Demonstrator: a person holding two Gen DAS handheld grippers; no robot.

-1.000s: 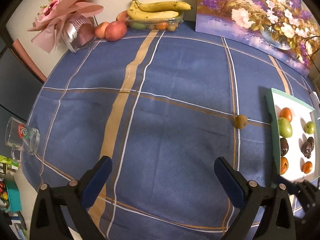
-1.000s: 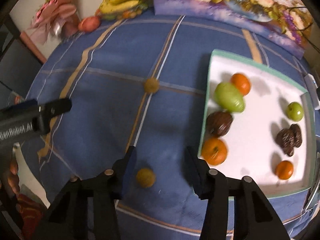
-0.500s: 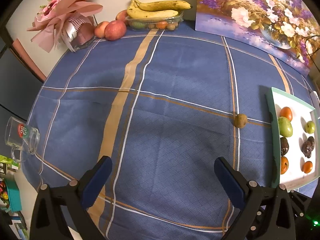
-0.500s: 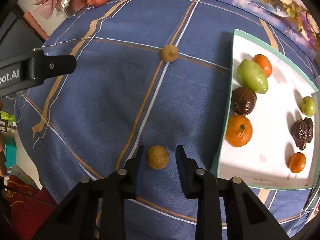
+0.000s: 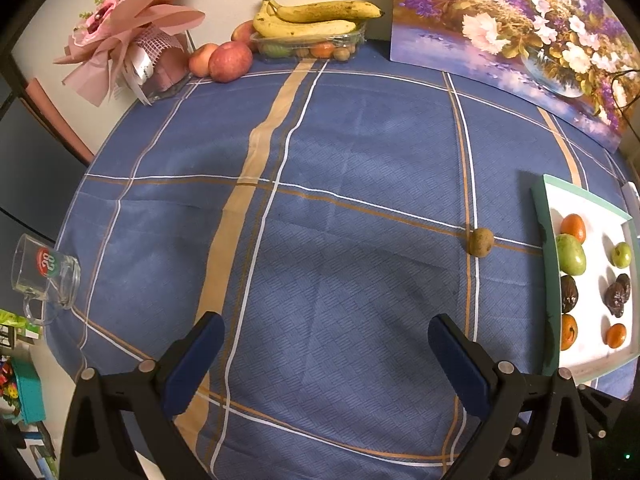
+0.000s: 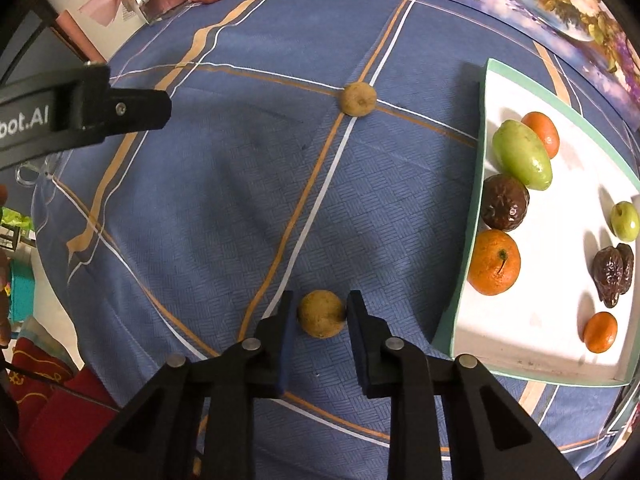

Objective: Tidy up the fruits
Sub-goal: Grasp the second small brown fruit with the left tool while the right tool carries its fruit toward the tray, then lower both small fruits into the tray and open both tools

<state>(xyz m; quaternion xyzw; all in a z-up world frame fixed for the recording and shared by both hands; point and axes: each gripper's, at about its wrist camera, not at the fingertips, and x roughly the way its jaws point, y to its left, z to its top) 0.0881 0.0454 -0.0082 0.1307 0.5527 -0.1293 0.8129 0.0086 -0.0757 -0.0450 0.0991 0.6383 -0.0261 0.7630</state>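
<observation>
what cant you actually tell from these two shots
- Whether the right gripper already pinches the near brown fruit: its fingers flank it closely, but contact is unclear in the right wrist view.
- That fruit is missing from the left wrist view, below the frame edge.
- Small fruits in the clear container under the bananas: too small and far to name.
- The tray: its right end is cut off in both views.

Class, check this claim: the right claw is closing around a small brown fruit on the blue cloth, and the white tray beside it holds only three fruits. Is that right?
Not quite. The right claw does bracket the small brown fruit on the blue cloth, but the white tray holds seven pieces of fruit, not three. The right wrist view shows them all.
</observation>
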